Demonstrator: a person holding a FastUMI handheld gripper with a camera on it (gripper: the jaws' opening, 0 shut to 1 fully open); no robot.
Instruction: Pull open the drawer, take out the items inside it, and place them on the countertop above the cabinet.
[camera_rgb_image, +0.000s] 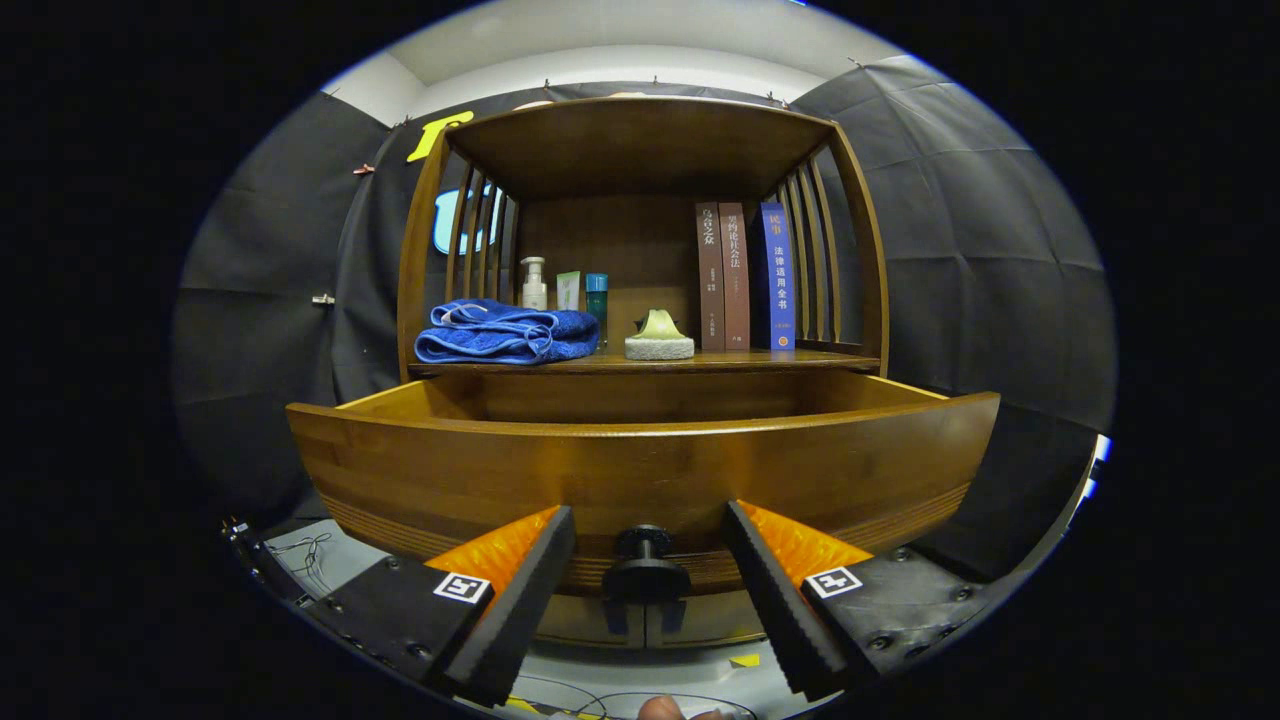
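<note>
The wooden drawer (640, 460) of the cabinet stands pulled out toward me, and its tall front panel hides whatever lies inside. Its dark round knob (645, 565) sits between my fingers, with a gap on each side. My gripper (648, 518) is open, level with the knob and touching nothing. Above the drawer runs the wooden countertop (800, 362), under a shelf roof with slatted sides.
On the countertop lie a folded blue towel (505, 332), a white pump bottle (534, 285), a small box and a teal bottle (596, 296) at the left. A pale sponge-like block (659, 340) sits mid-counter, and three upright books (745, 275) stand at the right. Cables lie on the floor below.
</note>
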